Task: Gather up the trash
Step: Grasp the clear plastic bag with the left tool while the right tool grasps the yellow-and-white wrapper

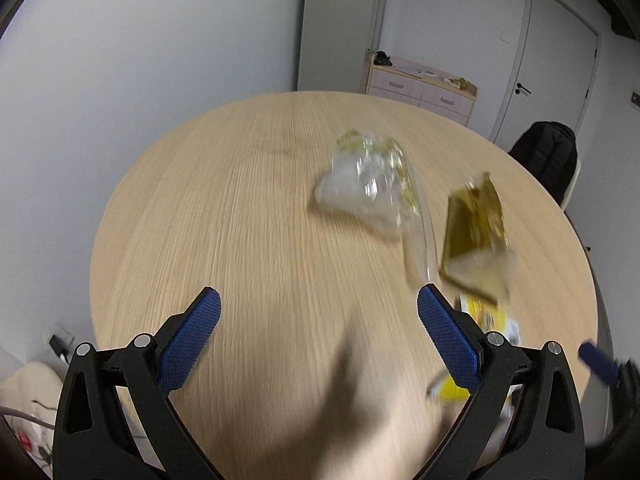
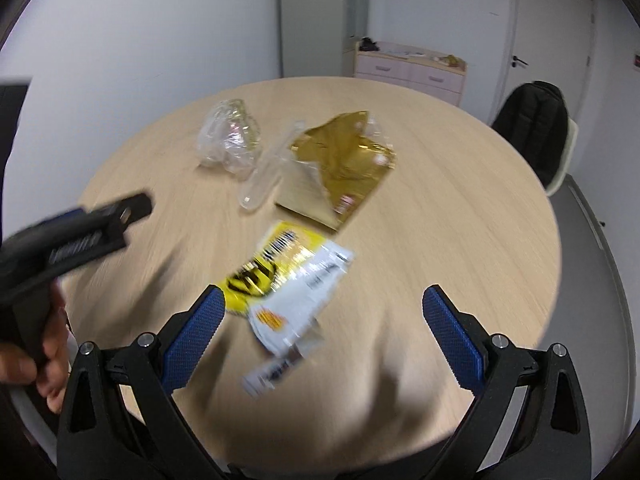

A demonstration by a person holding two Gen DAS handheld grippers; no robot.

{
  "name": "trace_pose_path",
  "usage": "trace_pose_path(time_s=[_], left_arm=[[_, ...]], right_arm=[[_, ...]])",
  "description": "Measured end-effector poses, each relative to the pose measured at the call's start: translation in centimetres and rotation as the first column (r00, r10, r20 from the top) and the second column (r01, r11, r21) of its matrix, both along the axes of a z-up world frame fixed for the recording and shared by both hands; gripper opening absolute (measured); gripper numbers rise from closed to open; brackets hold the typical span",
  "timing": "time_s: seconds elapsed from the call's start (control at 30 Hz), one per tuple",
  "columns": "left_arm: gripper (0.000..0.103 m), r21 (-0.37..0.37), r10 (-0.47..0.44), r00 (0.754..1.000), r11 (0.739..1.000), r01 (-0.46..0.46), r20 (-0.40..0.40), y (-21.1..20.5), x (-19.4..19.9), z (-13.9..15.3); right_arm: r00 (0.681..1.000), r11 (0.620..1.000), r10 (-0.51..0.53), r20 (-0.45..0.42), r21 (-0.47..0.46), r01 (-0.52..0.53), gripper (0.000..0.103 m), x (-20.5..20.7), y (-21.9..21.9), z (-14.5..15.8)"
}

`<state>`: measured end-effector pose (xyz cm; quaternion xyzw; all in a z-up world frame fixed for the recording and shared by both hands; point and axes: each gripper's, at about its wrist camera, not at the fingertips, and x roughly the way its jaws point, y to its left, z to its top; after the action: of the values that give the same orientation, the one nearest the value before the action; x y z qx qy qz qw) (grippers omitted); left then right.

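On the round wooden table point(image 2: 460, 200) lie a crumpled clear plastic wrapper point(image 2: 232, 140), a clear plastic tube point(image 2: 268, 172), a gold foil bag point(image 2: 344, 168) and a yellow-and-white snack packet point(image 2: 288, 284). My right gripper point(image 2: 320, 304) is open just above the near end of the yellow packet. In the left wrist view the clear wrapper point(image 1: 368, 180), the tube point(image 1: 420, 232), the gold bag point(image 1: 476, 232) and the yellow packet point(image 1: 488, 320) appear blurred. My left gripper point(image 1: 320, 304) is open over bare table point(image 1: 220, 200), the yellow packet behind its right finger.
A black backpack sits on a chair point(image 2: 532, 128) at the table's far right. A pink drawer unit point(image 2: 412, 68) stands by the back wall beside a white door point(image 2: 548, 40). A hand point(image 2: 48, 360) holds the left gripper at the left edge. Cables lie on the floor point(image 1: 36, 400).
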<state>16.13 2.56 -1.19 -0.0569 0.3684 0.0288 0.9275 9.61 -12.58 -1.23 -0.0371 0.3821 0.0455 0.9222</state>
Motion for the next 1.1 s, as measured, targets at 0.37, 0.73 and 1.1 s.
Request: trace_pose_path(time_s=[0.37, 0.73, 1.1], left_arm=[[0.097, -0.001, -0.033, 0.999, 0.999, 0.033, -0.037, -2.0, 8.6, 0.0], [0.073, 0.023, -0.042, 0.992, 0.999, 0.045, -0.117, -2.7, 13.6, -1.8], [0.028, 0.039, -0.044, 0.984, 0.998, 0.051, -0.171, -2.8, 13.7, -3.6]], right_arm=[[0.994, 0.999, 0.025, -0.108, 0.027, -0.022, 0.089, 4.8, 1.3, -2.7], [0.991, 0.998, 0.035, -0.13, 0.06, -0.027, 0.07, 5.7, 1.2, -3.7], [0.985, 0.993, 0.104, -0.135, 0.072, -0.095, 0.041, 5.0, 1.8, -3.7]])
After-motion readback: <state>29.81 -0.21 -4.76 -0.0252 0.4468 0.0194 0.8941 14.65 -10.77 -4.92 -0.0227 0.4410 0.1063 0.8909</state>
